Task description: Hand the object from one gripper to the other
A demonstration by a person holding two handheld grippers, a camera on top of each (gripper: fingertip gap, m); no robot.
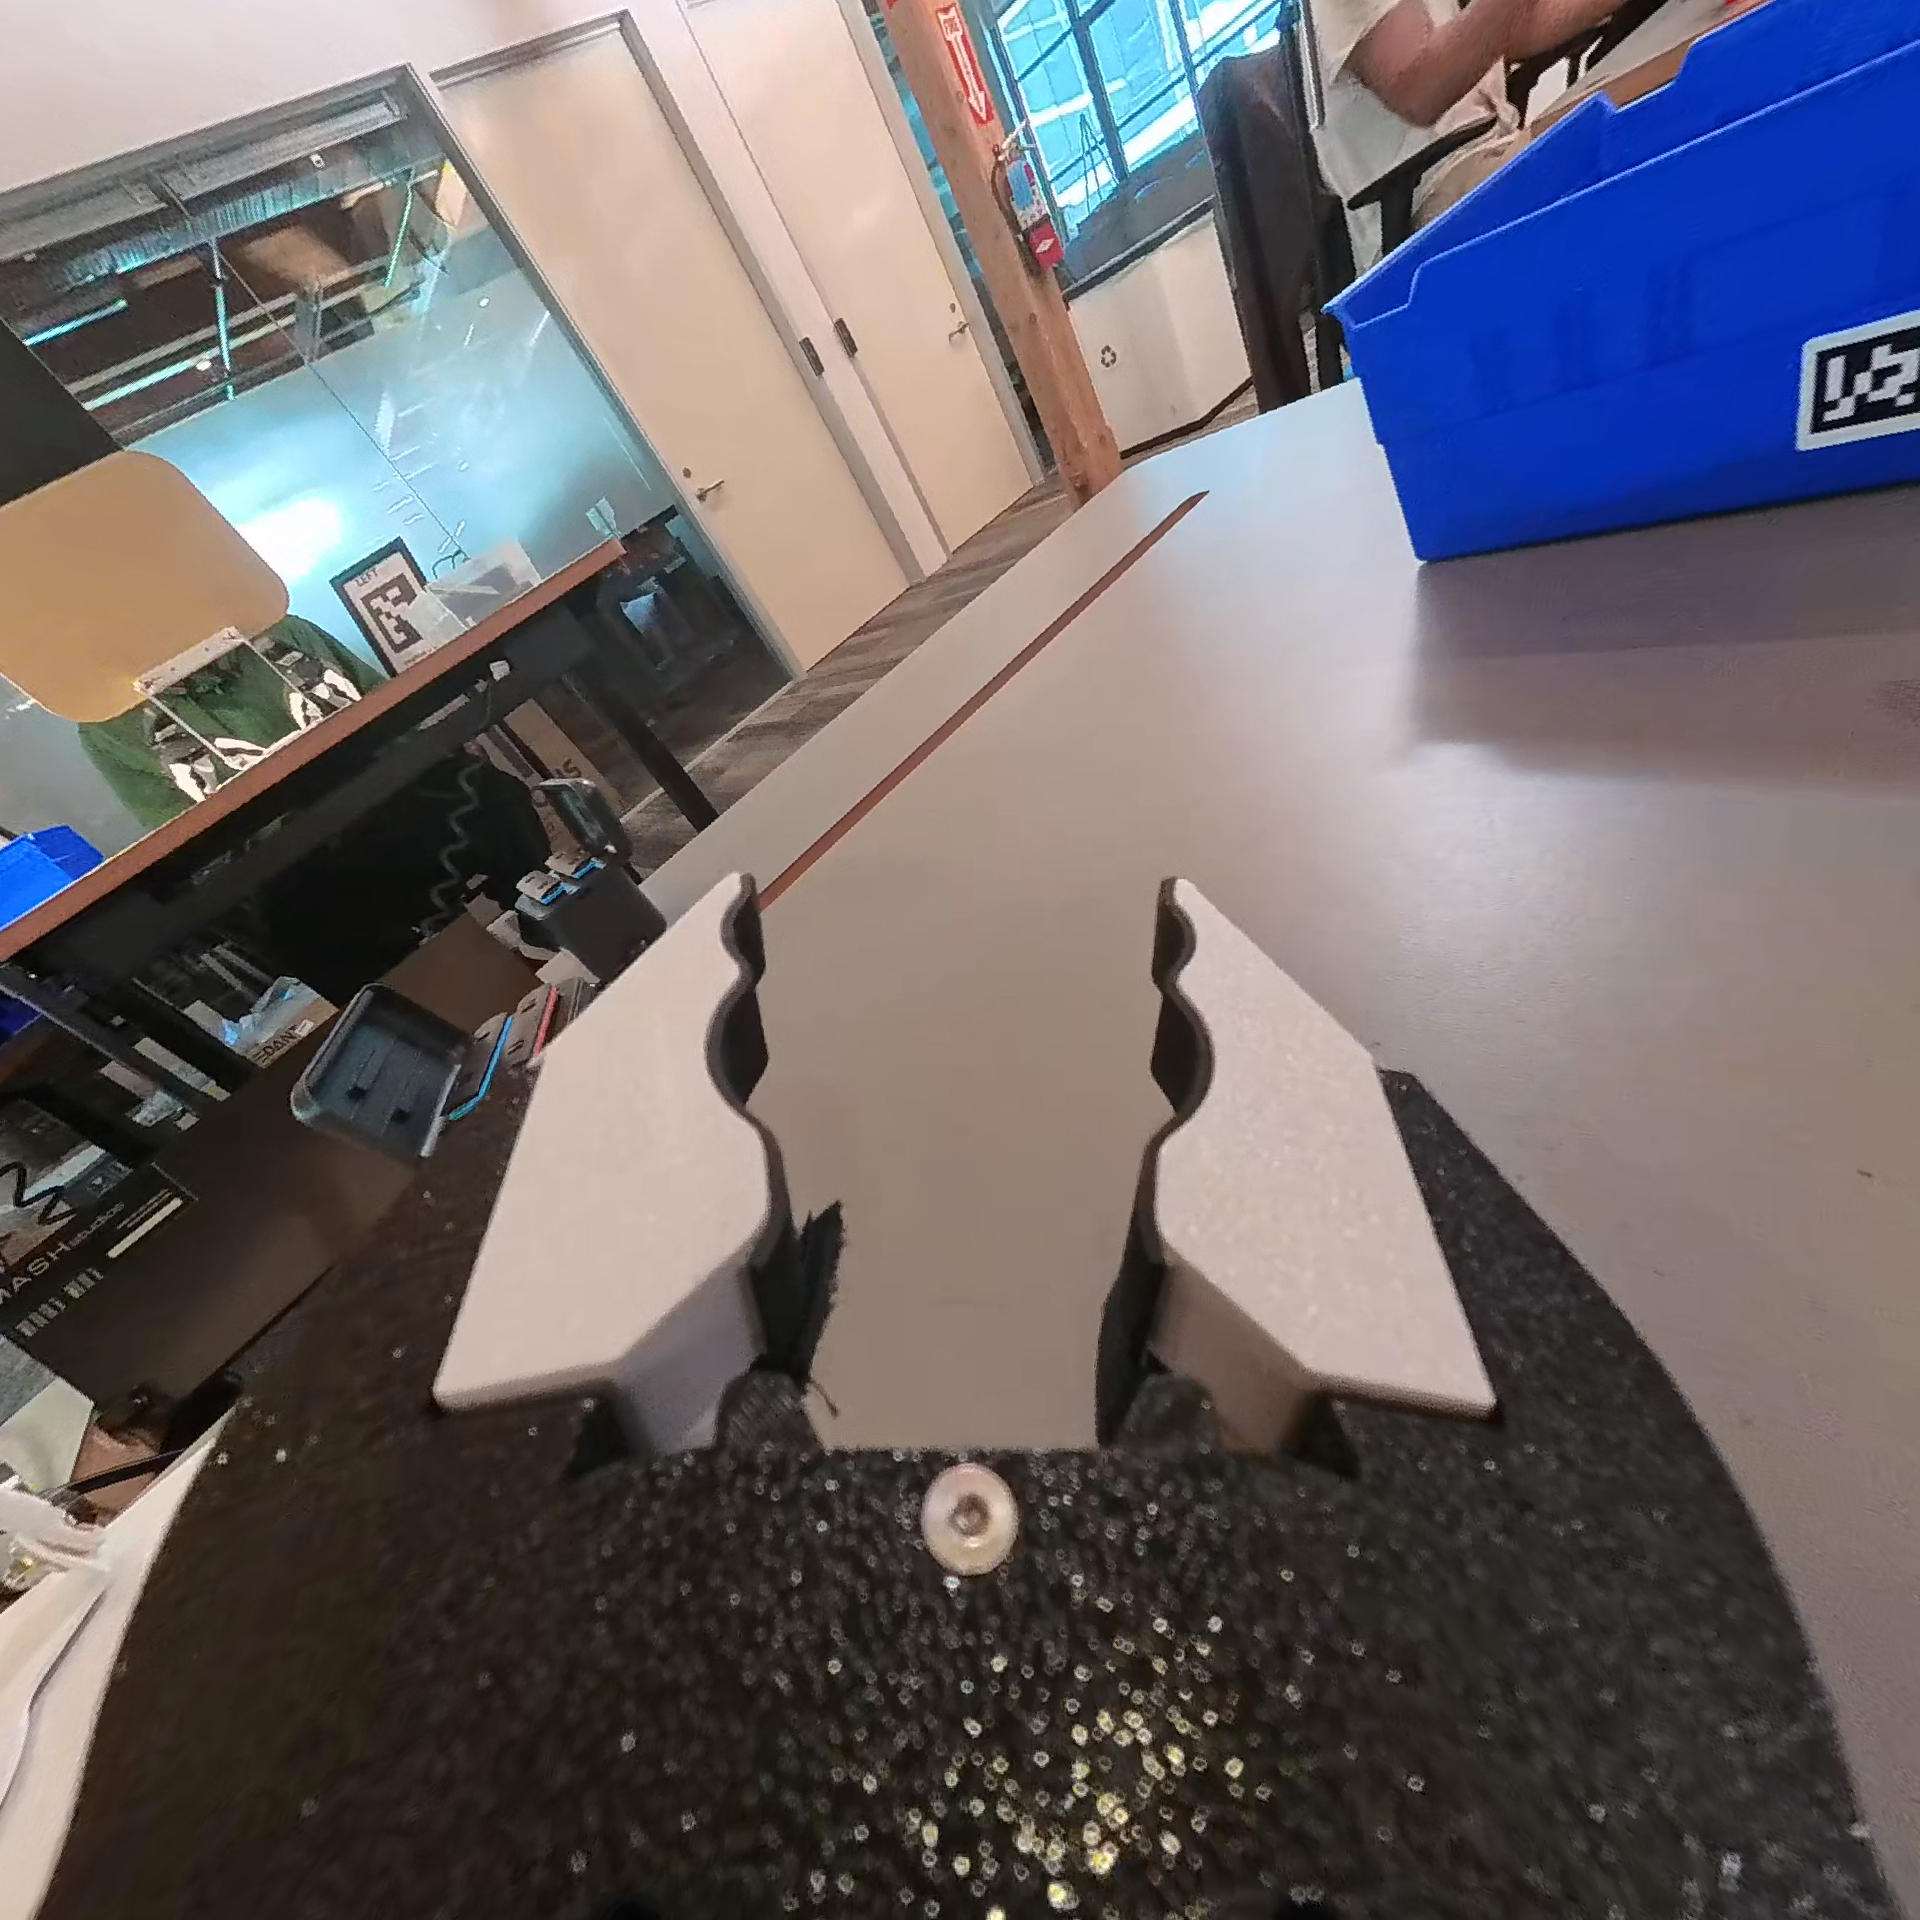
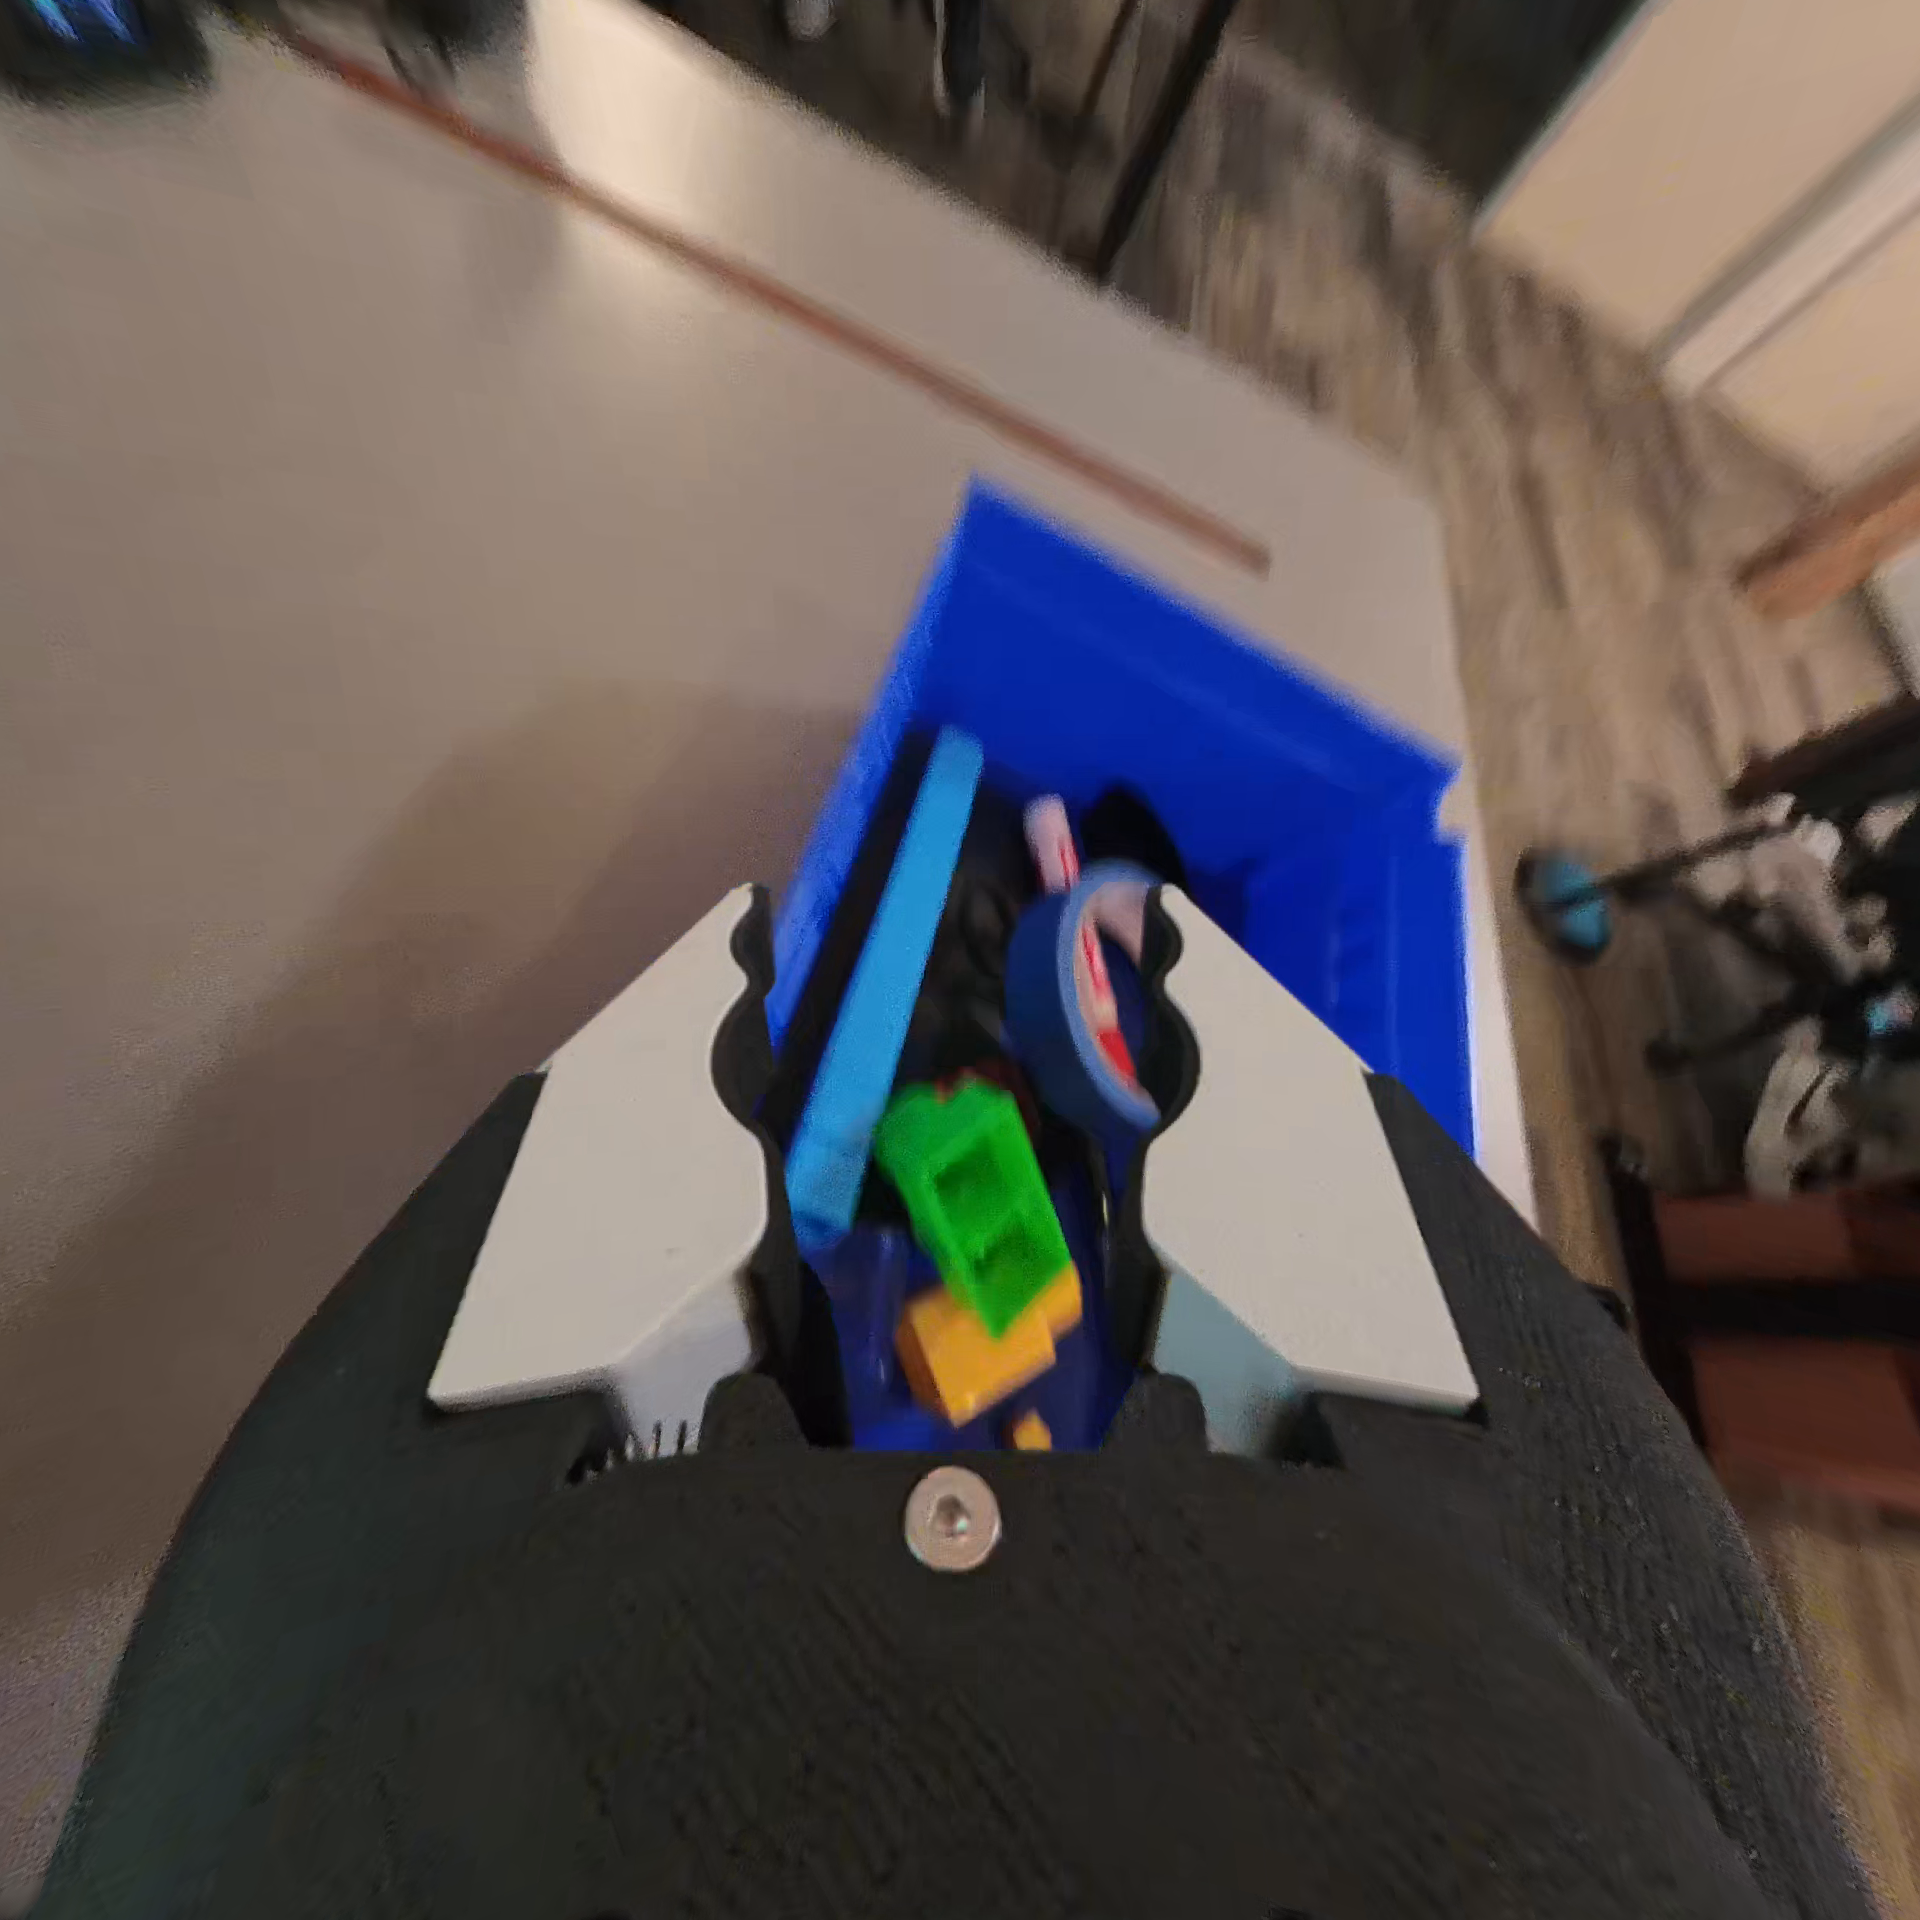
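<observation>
My left gripper (image 1: 961, 904) is open and empty, low over the grey table (image 1: 1351, 831). A blue bin (image 1: 1642, 343) stands on the table ahead to the right. My right gripper (image 2: 961, 904) is open and empty, held above the same blue bin (image 2: 1195, 686) and looking down into it. Inside lie a light blue flat bar (image 2: 894, 977), a roll of blue tape (image 2: 1070, 997), a green block (image 2: 977, 1195) and an orange block (image 2: 977, 1351). The right wrist view is blurred by motion.
The table's far edge (image 1: 987, 686) runs diagonally ahead of the left gripper. Beyond it are another desk (image 1: 312, 707), boxes on the floor and a glass wall. A seated person (image 1: 1455, 73) is behind the bin. In the right wrist view, floor and equipment (image 2: 1766, 987) lie past the table's right edge.
</observation>
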